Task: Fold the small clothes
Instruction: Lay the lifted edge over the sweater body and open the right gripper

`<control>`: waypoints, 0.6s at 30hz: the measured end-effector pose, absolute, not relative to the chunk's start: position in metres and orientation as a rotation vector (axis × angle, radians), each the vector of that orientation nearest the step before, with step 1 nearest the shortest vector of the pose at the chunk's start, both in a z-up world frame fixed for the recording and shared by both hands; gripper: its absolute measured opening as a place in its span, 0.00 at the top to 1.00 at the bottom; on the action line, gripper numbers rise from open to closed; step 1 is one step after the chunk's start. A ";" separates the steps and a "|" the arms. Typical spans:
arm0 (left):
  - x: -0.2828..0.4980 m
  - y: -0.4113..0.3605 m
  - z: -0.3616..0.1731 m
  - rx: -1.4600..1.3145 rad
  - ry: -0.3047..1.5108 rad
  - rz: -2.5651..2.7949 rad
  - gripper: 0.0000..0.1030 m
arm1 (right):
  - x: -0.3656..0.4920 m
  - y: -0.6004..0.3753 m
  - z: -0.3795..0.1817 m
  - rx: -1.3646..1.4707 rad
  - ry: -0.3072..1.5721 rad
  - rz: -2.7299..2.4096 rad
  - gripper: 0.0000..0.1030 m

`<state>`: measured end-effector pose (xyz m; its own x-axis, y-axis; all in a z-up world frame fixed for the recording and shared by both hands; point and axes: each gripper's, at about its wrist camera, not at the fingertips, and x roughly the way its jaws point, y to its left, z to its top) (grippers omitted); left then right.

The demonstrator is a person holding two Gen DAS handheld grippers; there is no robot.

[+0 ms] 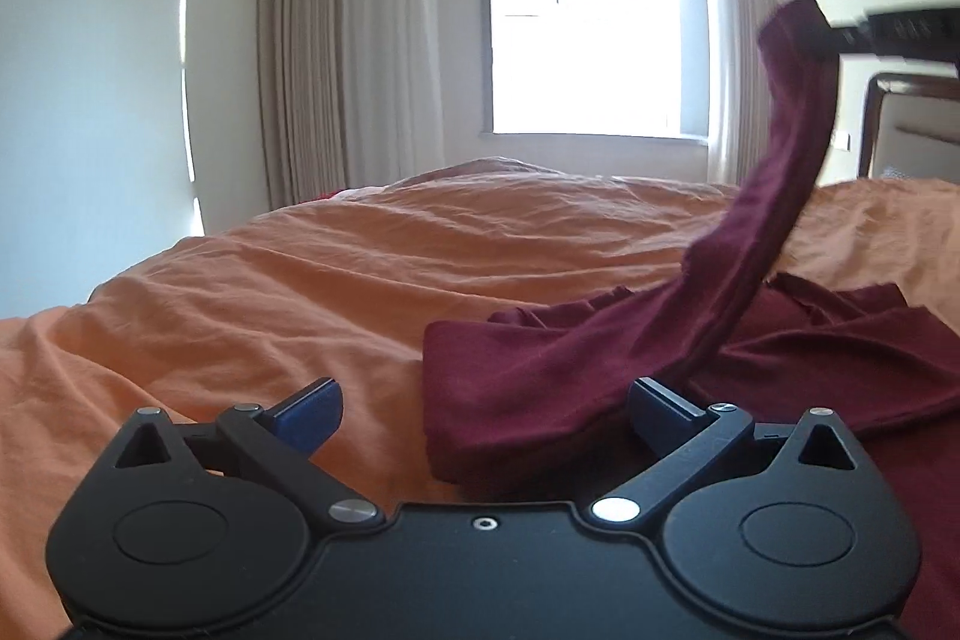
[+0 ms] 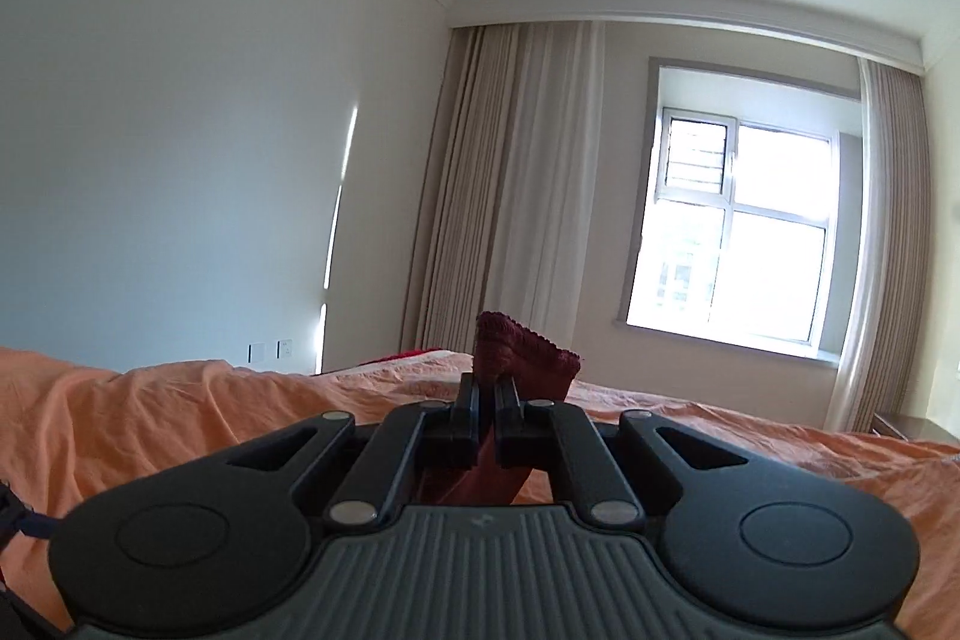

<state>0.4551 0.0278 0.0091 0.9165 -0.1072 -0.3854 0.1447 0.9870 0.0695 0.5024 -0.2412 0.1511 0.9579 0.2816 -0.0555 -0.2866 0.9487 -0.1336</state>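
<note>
On the bed [image 1: 240,292]: R gripper [image 2: 486,400] clamps garment [image 1: 600,376] edge, lifted — rest lies crumpled. L gripper [image 1: 486,418] gapes, empty. Step: spreading out; next — L likely needs another corner w/ care.

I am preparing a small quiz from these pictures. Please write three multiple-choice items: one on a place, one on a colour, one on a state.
1. Where does most of the dark red cloth garment lie?
A on the orange bed cover
B on a chair
C on the floor
2. What colour is the bed cover?
A blue
B orange
C white
3. How is the right gripper?
A open, empty
B shut on the garment
C out of view

Key: 1 A, it is spread on the bed; 2 B, both views show orange; 3 B, fabric is pinched between closed fingers.
</note>
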 end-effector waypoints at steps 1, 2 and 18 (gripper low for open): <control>0.457 0.023 0.006 0.121 0.407 -0.130 0.01 | 0.503 -0.237 0.157 -0.150 0.021 0.296 0.95; 0.459 0.019 0.004 0.144 0.422 -0.131 0.01 | 0.503 -0.233 0.162 -0.155 0.010 0.303 0.95; 0.503 0.082 0.016 -0.079 0.492 0.200 0.31 | 0.481 -0.221 0.106 -0.237 0.046 0.345 0.95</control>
<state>0.5027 0.0820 0.0162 0.8624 0.1719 -0.4762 -0.2099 0.9773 -0.0273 0.4812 -0.2205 0.1058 0.9402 0.3297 -0.0852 -0.3405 0.9135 -0.2226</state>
